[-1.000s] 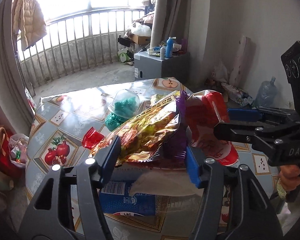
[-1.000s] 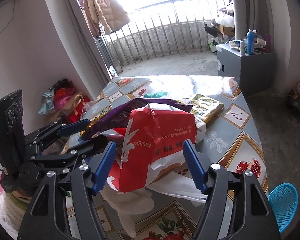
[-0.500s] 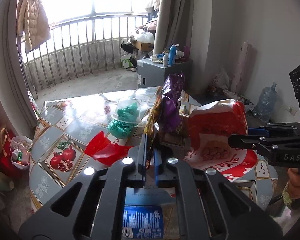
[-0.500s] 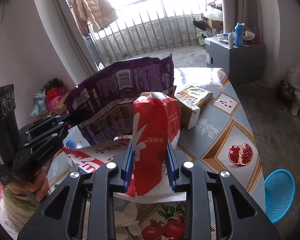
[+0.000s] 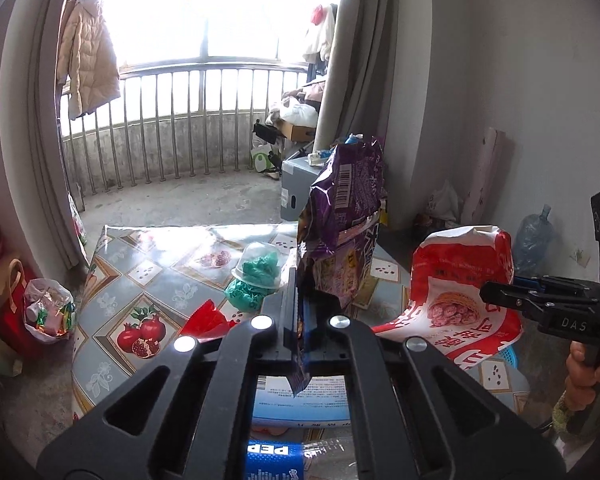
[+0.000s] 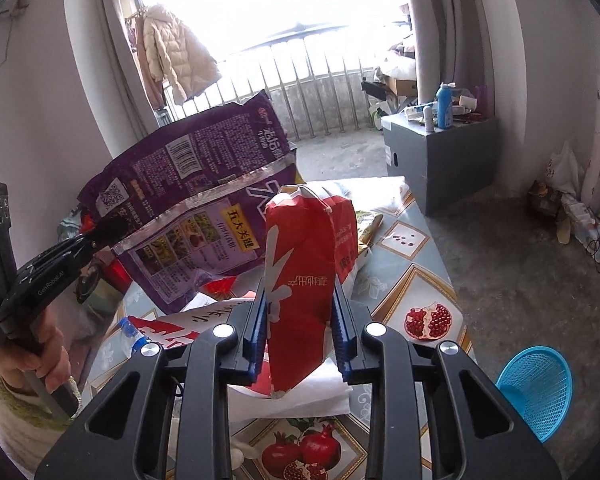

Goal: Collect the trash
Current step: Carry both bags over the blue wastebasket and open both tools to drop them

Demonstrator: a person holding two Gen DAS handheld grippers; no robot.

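My left gripper [image 5: 297,312] is shut on a purple snack bag [image 5: 342,216] and holds it upright above the table; the bag also shows in the right wrist view [image 6: 196,208], with the left gripper [image 6: 108,228] at its left edge. My right gripper [image 6: 300,320] is shut on a red and white bag [image 6: 304,280] and holds it upright above the table. That red bag [image 5: 460,280] and the right gripper [image 5: 496,290] show at the right of the left wrist view.
On the patterned table [image 5: 148,280] lie a clear cup of green stuff [image 5: 256,276], a red wrapper [image 5: 206,318], a blue bottle [image 5: 272,460] and white paper [image 6: 300,396]. A blue basket [image 6: 536,392] stands on the floor at right. A grey cabinet [image 6: 440,160] stands beyond the table.
Both grippers closed on their bags and lifted them off the table. The purple bag and the red bag now stand upright, higher than before.
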